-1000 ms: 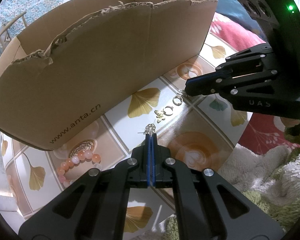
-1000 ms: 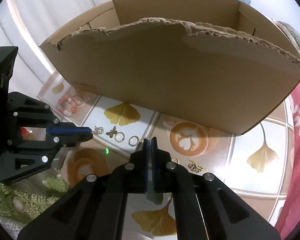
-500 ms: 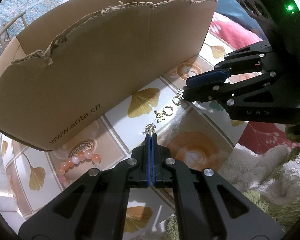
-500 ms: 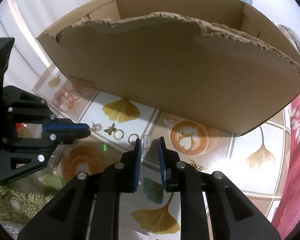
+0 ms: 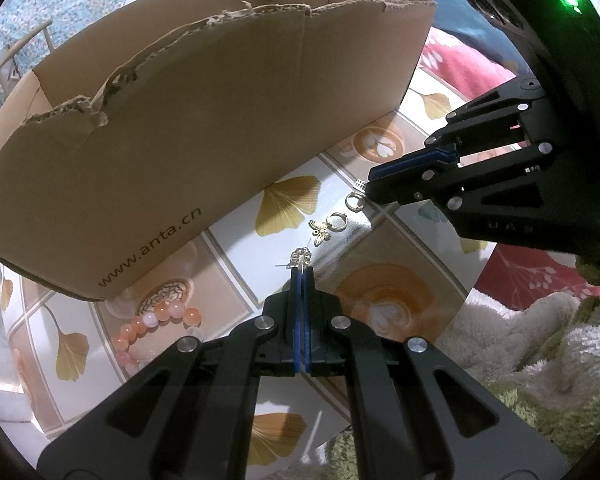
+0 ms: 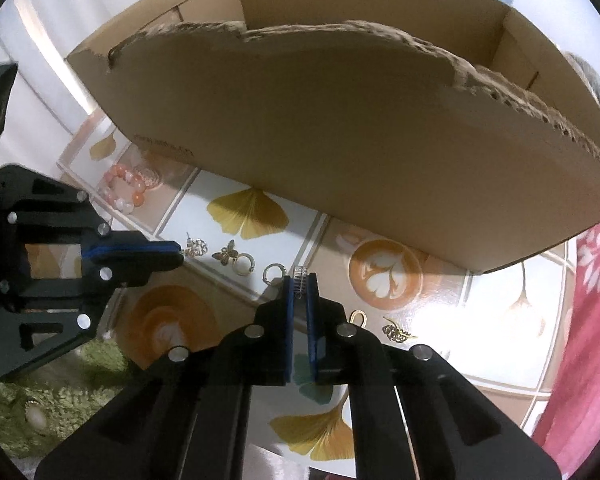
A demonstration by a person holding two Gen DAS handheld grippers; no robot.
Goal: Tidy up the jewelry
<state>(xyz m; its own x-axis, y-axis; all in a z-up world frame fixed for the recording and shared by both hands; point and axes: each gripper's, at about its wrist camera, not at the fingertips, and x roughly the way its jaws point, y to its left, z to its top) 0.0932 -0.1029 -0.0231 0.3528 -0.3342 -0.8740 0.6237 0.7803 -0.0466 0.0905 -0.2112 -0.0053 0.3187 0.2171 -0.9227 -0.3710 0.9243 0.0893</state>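
My left gripper (image 5: 301,270) is shut on a silver flower stud earring (image 5: 301,257) at the mat; it also shows in the right wrist view (image 6: 196,247). My right gripper (image 6: 300,280) has closed around a small silver beaded ring (image 6: 301,275), its jaws a narrow gap apart with the ring between the tips. In the left wrist view this gripper (image 5: 370,186) touches the ring (image 5: 359,185). A gold butterfly hoop earring (image 5: 326,227) and a silver hoop (image 5: 354,201) lie between the grippers. A pink bead bracelet (image 5: 152,326) lies to the left.
A torn cardboard box (image 5: 188,128) stands behind the jewelry on the leaf-patterned mat (image 5: 284,208). Two gold pieces (image 6: 396,332) lie right of my right gripper. Green fluffy rug (image 5: 540,360) borders the mat; red floral cloth (image 6: 596,280) lies at right.
My right gripper opened, moved forward over the beaded ring, and has closed in on it. My left gripper has stayed shut on the flower earring.
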